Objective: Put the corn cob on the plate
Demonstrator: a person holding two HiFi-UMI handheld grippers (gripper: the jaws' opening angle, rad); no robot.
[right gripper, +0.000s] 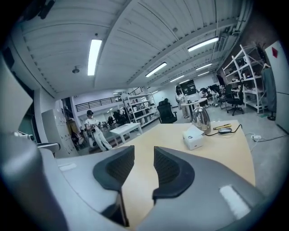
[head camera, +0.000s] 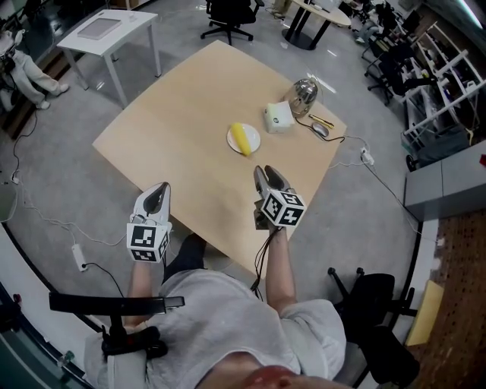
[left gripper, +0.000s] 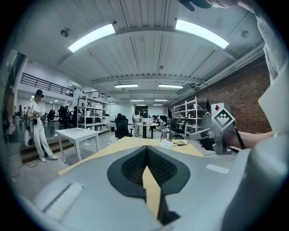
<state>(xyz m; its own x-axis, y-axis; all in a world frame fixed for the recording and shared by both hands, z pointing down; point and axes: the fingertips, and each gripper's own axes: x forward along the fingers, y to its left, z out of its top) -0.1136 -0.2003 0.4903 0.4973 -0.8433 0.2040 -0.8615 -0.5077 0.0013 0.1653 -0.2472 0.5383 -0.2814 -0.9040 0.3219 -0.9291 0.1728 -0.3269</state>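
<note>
The yellow corn cob point(head camera: 242, 138) lies on a small white plate point(head camera: 231, 140) near the middle of the wooden table point(head camera: 175, 114). My right gripper point(head camera: 262, 172) hovers over the table's near edge, a short way in front of the plate; in the right gripper view my right gripper point(right gripper: 143, 153) is open, with only bare tabletop between the pads. My left gripper point(head camera: 157, 189) is held over the near left edge, far from the plate. In the left gripper view my left gripper point(left gripper: 146, 151) has its pads meeting at the tips, holding nothing. Neither gripper view shows the corn.
Behind the plate stand a white box point(head camera: 279, 117), a metal kettle point(head camera: 304, 94), a mouse point(head camera: 320, 130) with its cable and a yellow pen point(head camera: 322, 120). A white side table point(head camera: 106, 30) and office chairs point(head camera: 228, 15) stand around; a person point(right gripper: 95, 131) stands at the back.
</note>
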